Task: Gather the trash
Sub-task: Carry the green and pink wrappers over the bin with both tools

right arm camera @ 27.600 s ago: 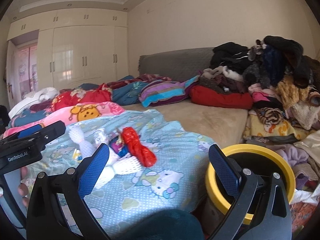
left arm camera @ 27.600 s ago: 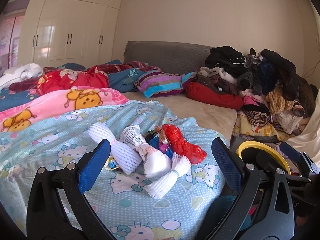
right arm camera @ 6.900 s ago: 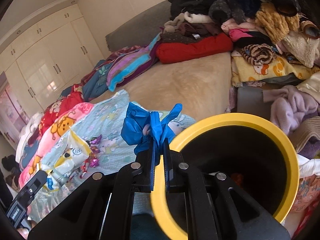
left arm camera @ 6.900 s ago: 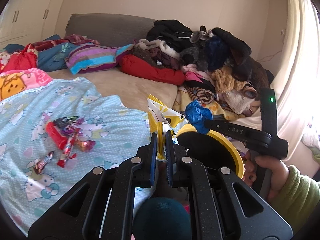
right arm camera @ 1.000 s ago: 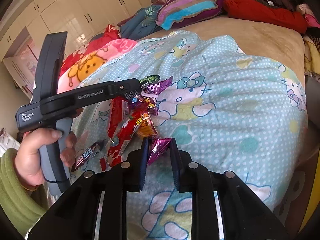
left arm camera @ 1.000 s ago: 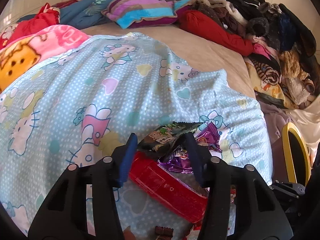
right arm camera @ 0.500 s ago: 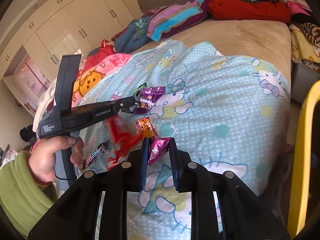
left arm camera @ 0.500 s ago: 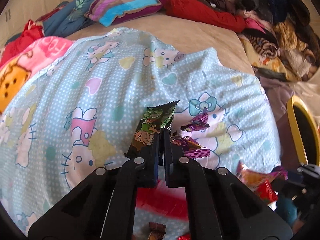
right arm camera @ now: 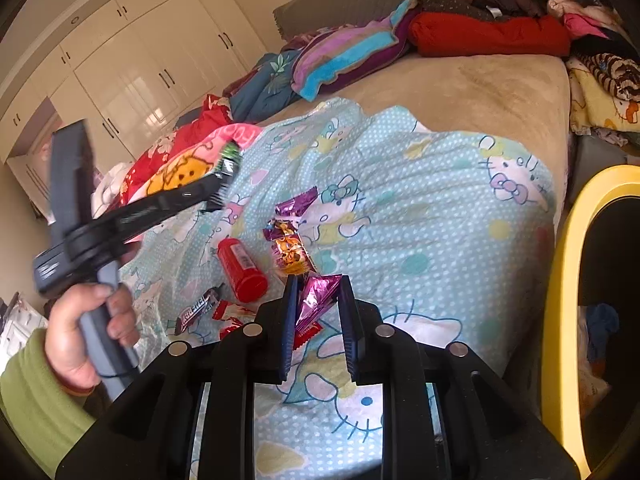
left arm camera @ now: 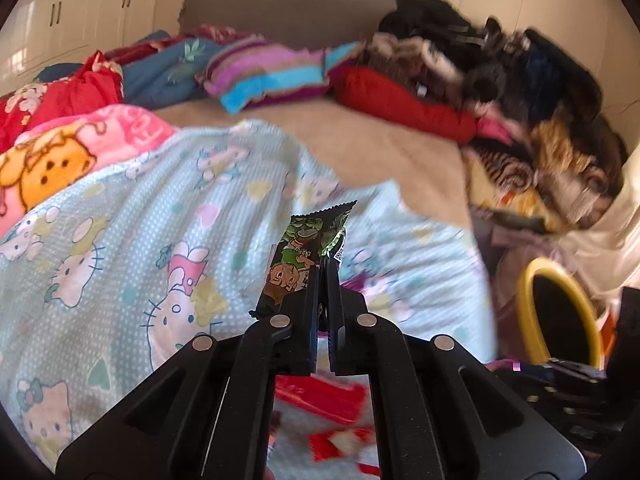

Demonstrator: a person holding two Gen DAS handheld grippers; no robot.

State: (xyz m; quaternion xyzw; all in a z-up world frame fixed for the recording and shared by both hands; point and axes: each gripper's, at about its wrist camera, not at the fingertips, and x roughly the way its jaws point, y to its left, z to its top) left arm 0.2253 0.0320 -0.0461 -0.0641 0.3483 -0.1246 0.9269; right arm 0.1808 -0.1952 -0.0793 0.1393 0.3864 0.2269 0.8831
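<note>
Left gripper (left arm camera: 323,264): jaws pressed together on a green-and-black snack wrapper (left arm camera: 304,256), which is held upright above the bed; in the right wrist view the same gripper (right arm camera: 224,184) is seen at the left, raised over the blanket, its handle gripped by a hand (right arm camera: 86,332) in a green sleeve (right arm camera: 36,408).

Right gripper (right arm camera: 316,292): jaws narrowly apart and clamped on a magenta foil wrapper (right arm camera: 316,300), carried clear of the bedding.

Light-blue cartoon-cat blanket (right arm camera: 420,216): spread across the near part of the bed. Loose trash lying on it, left of the right gripper: a red cylindrical packet (right arm camera: 240,270), a purple foil wrapper (right arm camera: 296,206), an orange printed wrapper (right arm camera: 290,256), a dark chocolate-bar wrapper (right arm camera: 196,308), small red-and-white wrappers (right arm camera: 232,316).

Yellow-rimmed black bin (right arm camera: 564,280): stood off the right edge of the bed, some discarded items visible inside; in the left wrist view it (left arm camera: 528,312) is seen at the right.

Far side: striped pillow (left arm camera: 272,72), red bolster (left arm camera: 400,104), heaped clothing (left arm camera: 520,80) at the far right, white wardrobe doors (right arm camera: 140,76) at the far left.
</note>
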